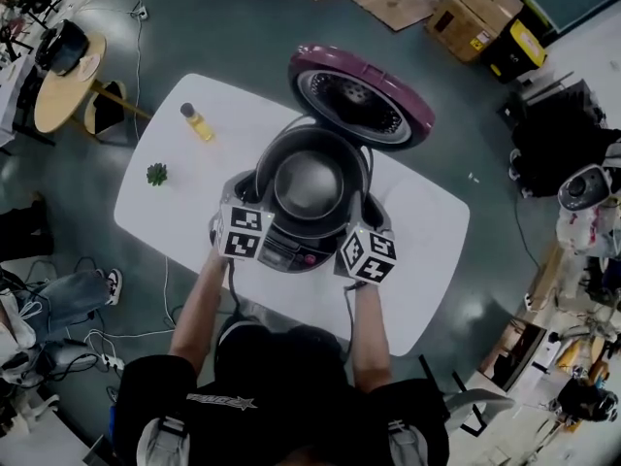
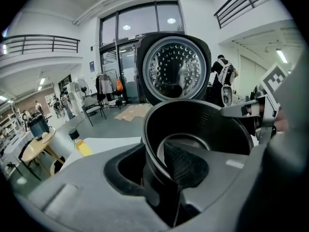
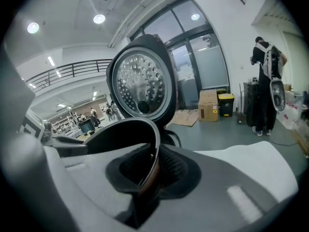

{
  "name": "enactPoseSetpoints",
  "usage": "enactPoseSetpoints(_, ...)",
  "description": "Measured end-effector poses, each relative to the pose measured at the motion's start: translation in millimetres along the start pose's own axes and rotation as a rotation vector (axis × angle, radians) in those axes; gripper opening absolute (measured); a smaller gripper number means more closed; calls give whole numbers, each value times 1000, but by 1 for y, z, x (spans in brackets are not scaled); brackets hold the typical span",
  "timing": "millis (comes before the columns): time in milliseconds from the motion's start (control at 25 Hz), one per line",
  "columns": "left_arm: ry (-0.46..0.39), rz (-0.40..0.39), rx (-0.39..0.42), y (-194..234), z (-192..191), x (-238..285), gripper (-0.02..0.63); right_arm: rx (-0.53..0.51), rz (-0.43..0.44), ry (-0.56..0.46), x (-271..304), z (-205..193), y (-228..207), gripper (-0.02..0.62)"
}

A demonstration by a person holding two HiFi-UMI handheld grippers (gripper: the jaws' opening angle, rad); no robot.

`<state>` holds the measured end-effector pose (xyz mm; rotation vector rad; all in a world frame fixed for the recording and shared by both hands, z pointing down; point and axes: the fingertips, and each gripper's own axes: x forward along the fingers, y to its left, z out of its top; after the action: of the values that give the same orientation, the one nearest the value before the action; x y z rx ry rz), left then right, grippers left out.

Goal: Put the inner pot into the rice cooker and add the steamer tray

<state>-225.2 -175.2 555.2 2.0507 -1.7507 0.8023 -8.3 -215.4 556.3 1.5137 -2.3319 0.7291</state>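
A: Where's the inner pot (image 1: 309, 184)?
B: Down in the open rice cooker (image 1: 287, 252) on the white table (image 1: 427, 236), with the lid (image 1: 361, 95) tipped back behind it.
A: And the claws?
B: Both clenched on its rim: left claw (image 1: 262, 200) near-left, right claw (image 1: 353, 212) near-right, with one jaw inside the wall and one outside.

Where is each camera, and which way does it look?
Head view: on the person's head, looking steeply down at the rice cooker and table; forearms, left claw, right claw show.
Left gripper view: on the left claw, looking along its jaws across the inner pot to the lid.
Right gripper view: on the right claw, along its jaws at the same pot and lid.
Shared: all show the inner pot.
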Motion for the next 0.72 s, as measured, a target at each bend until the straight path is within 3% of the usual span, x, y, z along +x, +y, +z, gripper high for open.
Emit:
enactPoseSetpoints(440,229,-48,31,-4,-24,21,138,22,-4,96,18,-17,-7,54)
enactPoseSetpoints(720,311,-56,65,-11,-35,26,141,26,-9,122,20,-26,-12,54)
